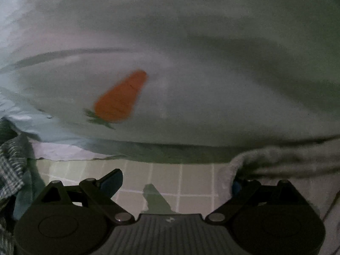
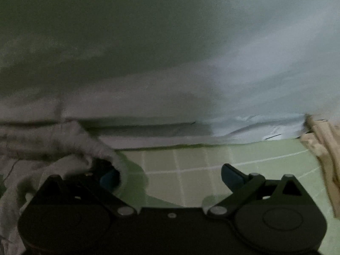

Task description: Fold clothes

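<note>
A white garment (image 1: 191, 74) with an orange carrot print (image 1: 121, 97) fills the upper part of the left wrist view, and its hem lies on the green checked table cover (image 1: 165, 176). My left gripper (image 1: 173, 184) is open, low over the cover and just short of the hem. A thick grey fleecy fold (image 1: 276, 159) drapes over its right fingertip. In the right wrist view the same white garment (image 2: 191, 74) looms blurred. My right gripper (image 2: 169, 176) is open too, and the grey fleecy fold (image 2: 63, 144) covers its left fingertip.
A blue-and-white checked cloth (image 1: 10, 170) is bunched at the far left of the left wrist view. A beige garment (image 2: 323, 148) lies at the right edge of the right wrist view. Bare green checked cover (image 2: 191, 170) shows between the right gripper's fingers.
</note>
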{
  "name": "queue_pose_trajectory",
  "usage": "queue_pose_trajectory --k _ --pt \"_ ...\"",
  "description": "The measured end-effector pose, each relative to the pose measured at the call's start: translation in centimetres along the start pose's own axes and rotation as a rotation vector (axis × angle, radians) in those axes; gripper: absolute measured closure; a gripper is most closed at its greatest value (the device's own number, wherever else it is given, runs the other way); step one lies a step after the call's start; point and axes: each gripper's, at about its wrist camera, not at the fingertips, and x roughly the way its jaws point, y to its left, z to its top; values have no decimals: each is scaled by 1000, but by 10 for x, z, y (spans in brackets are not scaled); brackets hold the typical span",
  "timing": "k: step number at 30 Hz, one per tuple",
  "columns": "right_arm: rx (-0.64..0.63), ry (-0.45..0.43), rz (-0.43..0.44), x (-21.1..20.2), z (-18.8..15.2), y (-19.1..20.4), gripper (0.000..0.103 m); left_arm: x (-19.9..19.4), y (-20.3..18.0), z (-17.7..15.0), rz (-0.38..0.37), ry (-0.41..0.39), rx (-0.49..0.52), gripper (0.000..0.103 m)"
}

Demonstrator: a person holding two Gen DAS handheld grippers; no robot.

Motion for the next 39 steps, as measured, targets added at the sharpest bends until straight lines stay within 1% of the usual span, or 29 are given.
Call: queue_pose_trajectory --k 1,4,8,10,13,16,18,22,27,29,35,39 --pt "3 -24 -4 -9 0 -3 3 -9 4 0 0 -13 -7 7" --pt "7 -95 -25 -40 -5 -11 3 -45 11 -1 2 -105 4 7" --pt "11 -188 -49 -89 -19 -23 3 -101 27 -10 -21 -189 -46 7" --pt "4 -227 -53 -113 -28 -28 3 -125 36 -16 -30 -216 -66 7" --pt "-12 -274 -58 -147 -42 -36 3 -159 42 -28 -25 -253 -63 7" --pt "-11 -296 -56 -173 -54 -44 3 -185 48 -43 -32 -256 -66 7" --pt "-7 -302 -51 -186 -63 -48 3 -192 58 -52 -43 -250 -85 7" --pt "-20 -309 -49 -209 -83 -51 3 -207 68 -71 -46 -240 -87 7" --pt "-44 -305 -43 -229 -109 -51 3 -222 77 -101 -42 -220 -65 7" --pt "-60 -288 -42 -236 -121 -50 3 -225 79 -115 -40 -195 -59 7" --pt "-98 -174 -21 -231 -156 -43 3 -218 80 -151 -25 -87 -37 7" --pt "-118 -121 -11 -222 -166 -39 3 -206 77 -169 -11 -22 -1 8"
